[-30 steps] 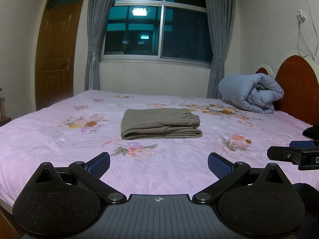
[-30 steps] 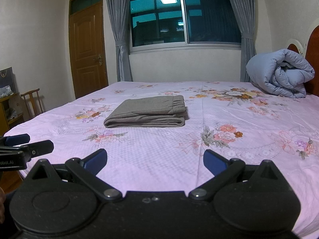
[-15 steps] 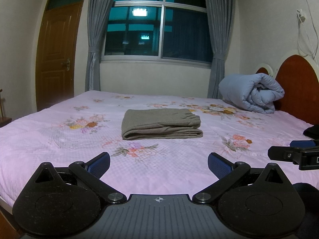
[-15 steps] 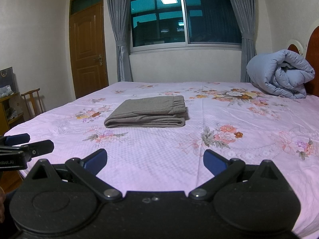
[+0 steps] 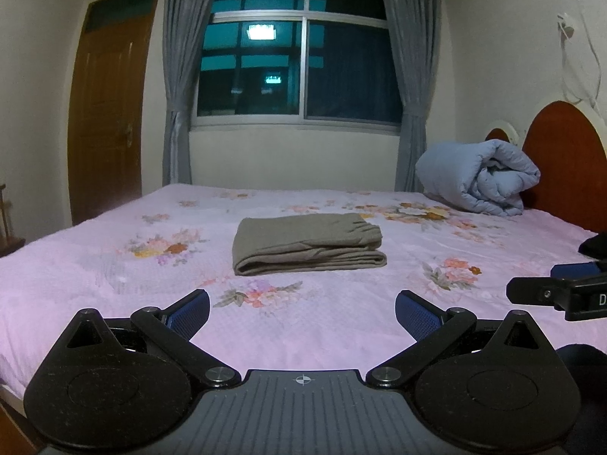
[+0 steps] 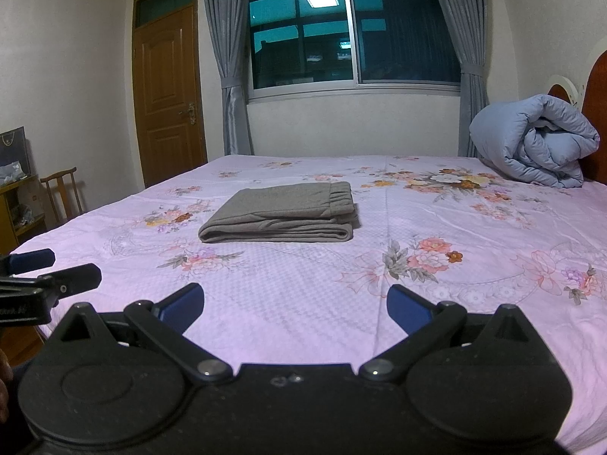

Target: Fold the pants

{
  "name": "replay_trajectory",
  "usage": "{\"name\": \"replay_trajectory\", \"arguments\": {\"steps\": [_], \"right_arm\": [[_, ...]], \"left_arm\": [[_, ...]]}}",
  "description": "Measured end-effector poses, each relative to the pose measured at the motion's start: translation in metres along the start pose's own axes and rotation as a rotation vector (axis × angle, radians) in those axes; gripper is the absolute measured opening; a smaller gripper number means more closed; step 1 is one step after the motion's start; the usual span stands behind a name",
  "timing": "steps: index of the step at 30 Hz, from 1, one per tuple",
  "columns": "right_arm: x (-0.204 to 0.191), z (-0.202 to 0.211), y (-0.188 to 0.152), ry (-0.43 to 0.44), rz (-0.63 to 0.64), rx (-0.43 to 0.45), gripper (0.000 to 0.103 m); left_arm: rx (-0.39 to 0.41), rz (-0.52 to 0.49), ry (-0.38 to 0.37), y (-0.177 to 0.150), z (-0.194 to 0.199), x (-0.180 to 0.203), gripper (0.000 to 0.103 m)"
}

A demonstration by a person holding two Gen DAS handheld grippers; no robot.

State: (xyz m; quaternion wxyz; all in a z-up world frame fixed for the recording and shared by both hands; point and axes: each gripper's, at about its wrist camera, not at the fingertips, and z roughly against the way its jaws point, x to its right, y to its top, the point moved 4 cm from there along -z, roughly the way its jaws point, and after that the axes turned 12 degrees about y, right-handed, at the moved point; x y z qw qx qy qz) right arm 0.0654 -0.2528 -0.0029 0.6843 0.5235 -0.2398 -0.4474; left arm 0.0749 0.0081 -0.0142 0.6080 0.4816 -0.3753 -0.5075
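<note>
The grey-brown pants (image 5: pixel 307 244) lie folded in a neat flat stack in the middle of the pink floral bed (image 5: pixel 114 265); they also show in the right wrist view (image 6: pixel 282 214). My left gripper (image 5: pixel 302 309) is open and empty, held back near the bed's front edge, well short of the pants. My right gripper (image 6: pixel 295 305) is open and empty too, at the same distance. Each gripper shows at the edge of the other's view, the right one (image 5: pixel 557 288) and the left one (image 6: pixel 45 273).
A rolled blue-grey duvet (image 5: pixel 480 178) lies at the far right by the red-brown headboard (image 5: pixel 565 167). A window with grey curtains (image 5: pixel 299 68) is behind the bed. A wooden door (image 6: pixel 169 94) and a chair (image 6: pixel 62 193) stand to the left.
Both grippers stay open and almost still; the views have barely shifted. The pants have not moved.
</note>
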Motion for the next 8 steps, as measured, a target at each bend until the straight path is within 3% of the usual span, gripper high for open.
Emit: {"name": "replay_trajectory", "arguments": {"steps": [8], "right_arm": [[0.0,-0.0003,0.0,0.0,0.0,-0.001,0.097]], "left_arm": [[-0.009,-0.01,0.0,0.0004,-0.0012,-0.0013,0.103]]}}
